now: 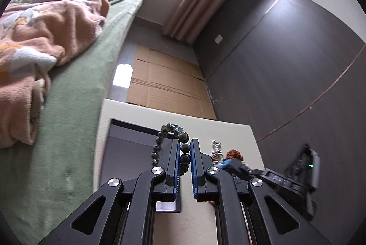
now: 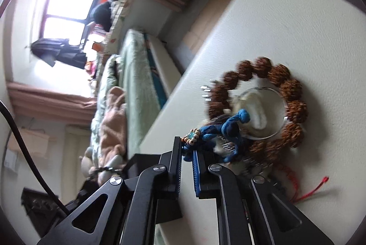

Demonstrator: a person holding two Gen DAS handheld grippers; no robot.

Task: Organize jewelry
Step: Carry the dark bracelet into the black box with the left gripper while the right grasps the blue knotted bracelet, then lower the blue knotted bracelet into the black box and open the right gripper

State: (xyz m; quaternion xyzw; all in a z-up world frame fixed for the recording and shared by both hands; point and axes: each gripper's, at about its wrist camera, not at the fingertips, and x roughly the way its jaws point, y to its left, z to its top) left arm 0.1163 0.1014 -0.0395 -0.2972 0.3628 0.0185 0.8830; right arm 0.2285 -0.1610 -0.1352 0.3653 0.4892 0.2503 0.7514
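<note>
A bracelet of dark, glossy, greenish-black beads (image 1: 177,144), some round and some faceted, arches up between the blue ribbed pads of the left gripper (image 1: 184,149), whose black jaws are nearly closed and pinch the strand at its beads, above the cream, faintly leather-grained tabletop (image 1: 228,130). Just beside it, over a dark open box (image 1: 128,146) on that tabletop, the loop hangs free. The right gripper (image 2: 187,149), its jaws narrowly parted, clamps a knotted blue cord (image 2: 219,130) carrying small pale ring beads around a turquoise bead. Beyond the cord, a ring of rough, knobbly reddish-brown seed beads (image 2: 295,107) lies flat on the tabletop around a clear glass dish (image 2: 263,112), a thin red thread (image 2: 313,190) trailing from it. No writing is legible.
</note>
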